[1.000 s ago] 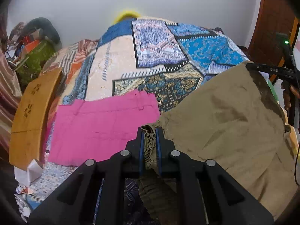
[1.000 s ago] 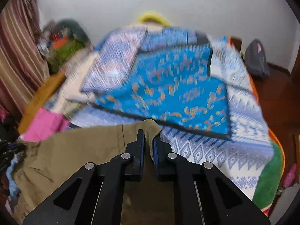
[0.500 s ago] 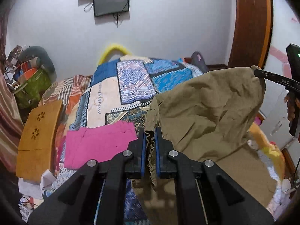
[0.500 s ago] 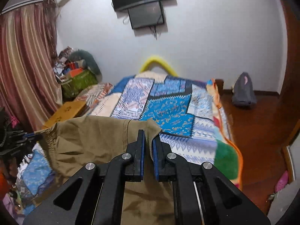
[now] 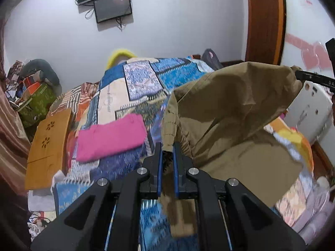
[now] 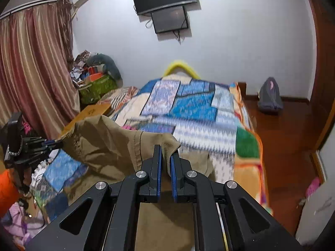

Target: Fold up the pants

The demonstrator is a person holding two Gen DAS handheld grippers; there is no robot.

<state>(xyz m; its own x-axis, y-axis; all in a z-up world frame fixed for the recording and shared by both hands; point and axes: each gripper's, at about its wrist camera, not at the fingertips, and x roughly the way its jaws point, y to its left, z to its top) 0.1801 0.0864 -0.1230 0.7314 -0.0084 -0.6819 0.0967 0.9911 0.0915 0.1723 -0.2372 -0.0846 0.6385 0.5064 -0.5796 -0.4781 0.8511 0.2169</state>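
Observation:
Khaki pants [image 5: 236, 113] hang in the air between my two grippers, above the near end of the bed. My left gripper [image 5: 167, 152] is shut on the elastic waistband at one corner. My right gripper [image 6: 165, 152] is shut on the other corner of the pants [image 6: 108, 142]. The right gripper shows at the right edge of the left wrist view [image 5: 301, 76], and the left gripper at the left edge of the right wrist view [image 6: 56, 143]. The cloth sags between them and drapes down below.
A patchwork bedspread [image 5: 138, 79] covers the bed. A folded pink garment [image 5: 111, 138] lies on it at the left. A wooden board [image 5: 48, 144] leans by the bed's left side. Clutter and bags [image 6: 96, 81] sit by the curtain [image 6: 33, 67]. Wooden floor [image 6: 282, 138] at right.
Both grippers have lifted the khaki pants up off the bed and back. The pants now hang in the air, and the room's wall and screens have come into view.

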